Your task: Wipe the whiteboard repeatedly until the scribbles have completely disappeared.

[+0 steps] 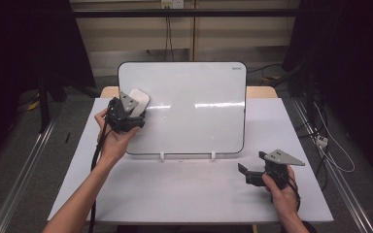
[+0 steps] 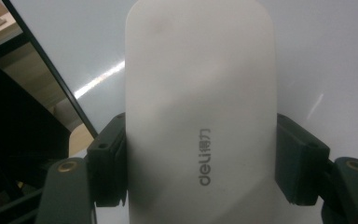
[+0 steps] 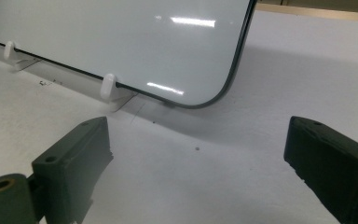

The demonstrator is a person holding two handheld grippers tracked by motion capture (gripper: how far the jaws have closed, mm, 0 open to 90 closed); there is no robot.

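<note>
**Left gripper pressing eraser at whiteboard, right gripper idling open**

The left gripper (image 1: 135, 108) is clamping a white eraser (image 1: 140, 98), jaws closed tight on both of its long sides; in the left gripper view the eraser (image 2: 200, 112) is standing up between the pads with grey "deli" lettering facing the camera. The eraser is sitting against the upper left part of the whiteboard (image 1: 194, 107), near its left edge. The whiteboard is leaning back in small white clips (image 1: 161, 156) on the table (image 1: 184, 194), its surface looking blank. The right gripper (image 1: 250, 171) is hovering low over the table near the whiteboard's lower right corner, jaws spread wide and holding nothing. In the right gripper view that rounded corner (image 3: 214, 95) and one clip (image 3: 107, 86) are lying just ahead.
</note>
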